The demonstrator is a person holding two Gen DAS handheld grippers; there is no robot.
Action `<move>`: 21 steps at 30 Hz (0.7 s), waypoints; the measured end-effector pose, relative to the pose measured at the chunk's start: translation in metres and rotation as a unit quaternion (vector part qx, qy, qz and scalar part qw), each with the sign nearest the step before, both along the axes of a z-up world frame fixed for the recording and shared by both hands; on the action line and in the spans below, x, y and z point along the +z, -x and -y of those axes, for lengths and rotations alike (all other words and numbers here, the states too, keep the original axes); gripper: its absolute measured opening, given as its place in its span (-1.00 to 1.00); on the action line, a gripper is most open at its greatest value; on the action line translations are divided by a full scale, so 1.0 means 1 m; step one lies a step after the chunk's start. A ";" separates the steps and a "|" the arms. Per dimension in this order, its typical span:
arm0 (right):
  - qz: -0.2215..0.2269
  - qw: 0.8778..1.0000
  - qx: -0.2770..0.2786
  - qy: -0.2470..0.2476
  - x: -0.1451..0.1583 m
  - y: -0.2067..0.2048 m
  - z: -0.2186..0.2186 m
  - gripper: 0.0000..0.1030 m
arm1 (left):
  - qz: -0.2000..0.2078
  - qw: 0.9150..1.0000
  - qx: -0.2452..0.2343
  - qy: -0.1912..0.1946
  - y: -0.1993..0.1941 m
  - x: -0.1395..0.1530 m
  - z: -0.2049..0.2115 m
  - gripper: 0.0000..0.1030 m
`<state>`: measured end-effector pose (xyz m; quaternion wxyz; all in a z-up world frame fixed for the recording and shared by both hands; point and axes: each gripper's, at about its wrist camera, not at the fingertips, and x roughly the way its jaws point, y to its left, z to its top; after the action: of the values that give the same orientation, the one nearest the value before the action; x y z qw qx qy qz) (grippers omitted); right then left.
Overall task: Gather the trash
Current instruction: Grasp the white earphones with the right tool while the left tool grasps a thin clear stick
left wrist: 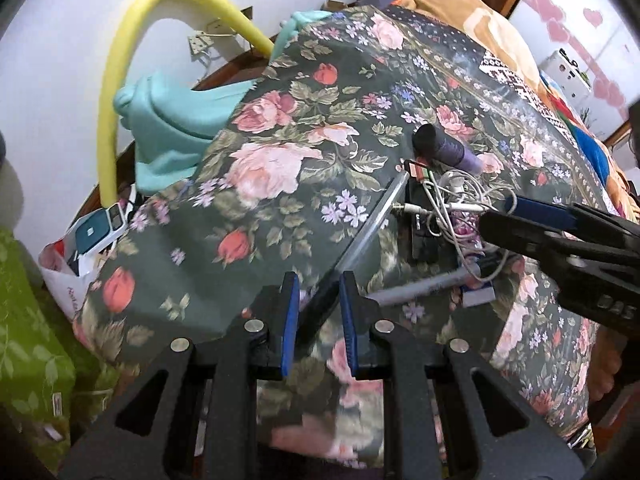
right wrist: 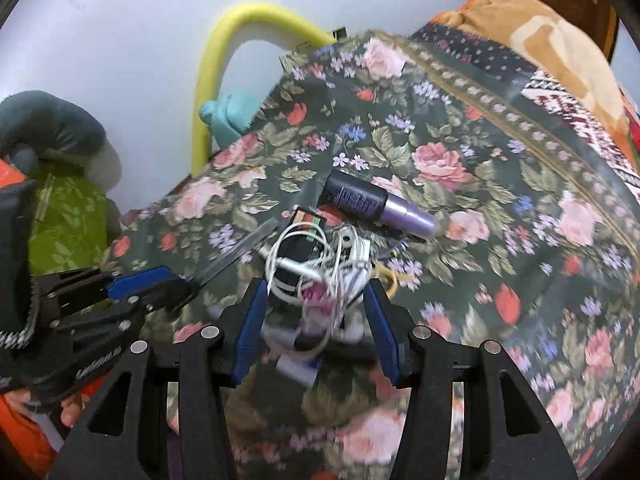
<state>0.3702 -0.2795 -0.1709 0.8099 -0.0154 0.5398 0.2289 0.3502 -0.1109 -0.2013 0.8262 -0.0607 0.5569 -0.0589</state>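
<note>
A dark green bedspread printed with pink roses [left wrist: 256,208] is covering a bed. The left hand-held gripper [left wrist: 319,320], with black arms and blue pads, is clamping a long, clear plastic tube with a dark end [left wrist: 372,216] between its jaws. Beyond the tube, a tangle of white cables [left wrist: 452,196] is lying beside a black and purple cylindrical bottle [left wrist: 444,146]. The right hand-held gripper [left wrist: 520,212] is reaching in from the right toward the cables. A curved yellow foam tube [left wrist: 116,92] is arching against the white wall.

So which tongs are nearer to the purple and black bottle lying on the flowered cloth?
The right tongs. They straddle the tangle of white cables, just short of the bottle. The left tongs grip a clear stick, farther back from the bottle, beyond the pile.
</note>
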 end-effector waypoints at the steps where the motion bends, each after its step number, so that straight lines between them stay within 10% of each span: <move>1: -0.006 1.000 -0.002 0.006 -0.007 -0.005 -0.003 -0.10 | -0.003 1.000 -0.002 0.004 -0.002 -0.003 0.000 -0.62; 6: -0.025 0.999 -0.016 -0.021 -0.022 -0.016 0.000 -0.14 | -0.001 1.000 -0.010 0.016 0.000 -0.013 0.004 -0.57; 10: -0.020 0.999 -0.021 -0.037 -0.020 -0.016 0.008 -0.74 | 0.005 1.000 -0.013 0.011 0.000 -0.014 0.005 -0.56; 21: 0.042 0.996 -0.046 -0.061 0.042 0.006 0.055 -0.79 | 0.004 1.000 -0.004 0.001 0.006 -0.012 0.009 -0.74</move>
<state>0.3643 -0.3345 -0.1291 0.8407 0.0495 0.4907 0.2236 0.3439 -0.1202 -0.2131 0.8280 -0.0589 0.5540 -0.0633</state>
